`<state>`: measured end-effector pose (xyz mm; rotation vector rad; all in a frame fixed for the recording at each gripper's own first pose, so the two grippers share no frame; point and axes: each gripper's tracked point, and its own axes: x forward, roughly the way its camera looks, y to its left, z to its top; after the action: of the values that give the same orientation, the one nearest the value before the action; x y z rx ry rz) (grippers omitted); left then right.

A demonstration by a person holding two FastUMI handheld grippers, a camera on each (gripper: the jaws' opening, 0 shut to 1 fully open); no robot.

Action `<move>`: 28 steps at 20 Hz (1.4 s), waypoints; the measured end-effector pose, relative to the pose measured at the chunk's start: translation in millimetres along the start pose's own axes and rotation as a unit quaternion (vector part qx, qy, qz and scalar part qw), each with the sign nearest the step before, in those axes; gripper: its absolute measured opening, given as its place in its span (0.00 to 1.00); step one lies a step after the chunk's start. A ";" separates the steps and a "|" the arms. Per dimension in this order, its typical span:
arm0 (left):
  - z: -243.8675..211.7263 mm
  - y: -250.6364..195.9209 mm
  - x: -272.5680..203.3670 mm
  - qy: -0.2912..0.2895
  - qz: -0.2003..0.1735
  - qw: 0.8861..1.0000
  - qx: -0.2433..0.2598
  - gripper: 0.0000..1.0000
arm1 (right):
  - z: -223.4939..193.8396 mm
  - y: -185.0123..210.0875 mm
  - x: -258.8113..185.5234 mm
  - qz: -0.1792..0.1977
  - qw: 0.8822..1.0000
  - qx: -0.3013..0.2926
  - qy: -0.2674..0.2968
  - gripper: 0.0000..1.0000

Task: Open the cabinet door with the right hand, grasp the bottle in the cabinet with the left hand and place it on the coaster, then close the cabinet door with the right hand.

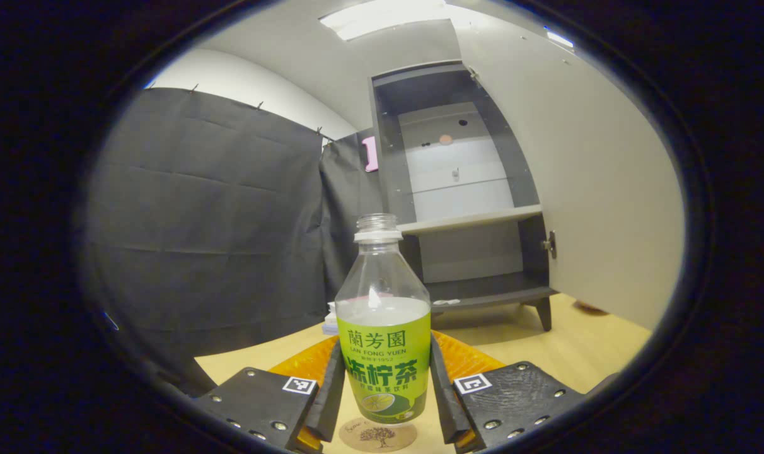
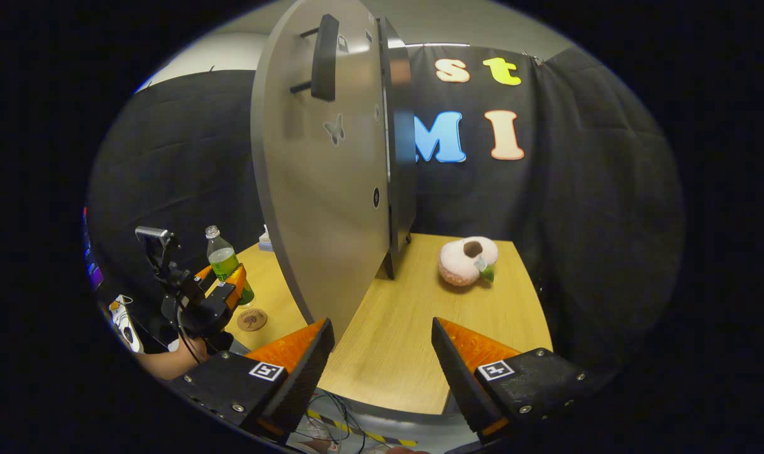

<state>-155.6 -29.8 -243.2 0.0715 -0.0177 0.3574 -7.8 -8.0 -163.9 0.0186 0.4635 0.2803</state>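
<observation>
In the left gripper view we see our left gripper (image 1: 386, 391) clamped on the bottle (image 1: 383, 328), both fingers (image 1: 330, 391) pressed vs. the labelled lower body, one per side. Bottle is upright, uncapped, clear w/ a green label, some pale liquid inside. Its base sits just above the coaster (image 1: 378, 435), a small round brown disc w/ a tree print on the table (image 1: 565, 353); we can't tell whether base and coaster touch. Beyond the bottle stands the cabinet (image 1: 457, 189), dark frame, pale shelf across the middle, interior bare apart from a small scrap on the bottom board. Cabinet door (image 1: 584, 189) is swung wide open on the right of that view, hinge visible at its edge.

In the right gripper view our right gripper (image 2: 379, 359) has its fingers wide apart, nothing between them, hovering over the near edge of the wooden table (image 2: 407, 328). Just ahead, the open cabinet door (image 2: 322, 202) stands edge-on towards us, w/ a dark bar handle (image 2: 324, 57) near the top and a small butterfly mark below it. Left of the door, farther off, we see the left gripper (image 2: 221, 290) in a hand, holding the bottle (image 2: 224, 261) beside the coaster (image 2: 252, 319). Right of the cabinet, a plush pink donut (image 2: 467, 260) lies on the table, well apart from everything else.
</observation>
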 end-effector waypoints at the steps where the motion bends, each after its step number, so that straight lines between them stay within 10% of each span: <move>1: -12.0 0.7 3.5 0.004 0.003 1.000 -0.005 0.60 | -4.8 3.8 3.9 0.002 1.000 -0.001 0.008 0.95; 6: -64.7 7.5 -0.5 0.019 0.009 1.000 0.007 0.67 | -31.8 13.5 20.9 0.021 0.998 -0.046 0.046 0.95; 28: -43.3 15.8 -15.9 -0.020 0.014 0.999 -0.023 0.90 | -51.2 30.1 22.2 0.038 0.996 -0.049 0.065 0.95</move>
<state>-175.8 -17.4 -285.8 0.0324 -0.0667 0.3826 -19.4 24.6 -217.0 -0.0789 0.5786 0.3806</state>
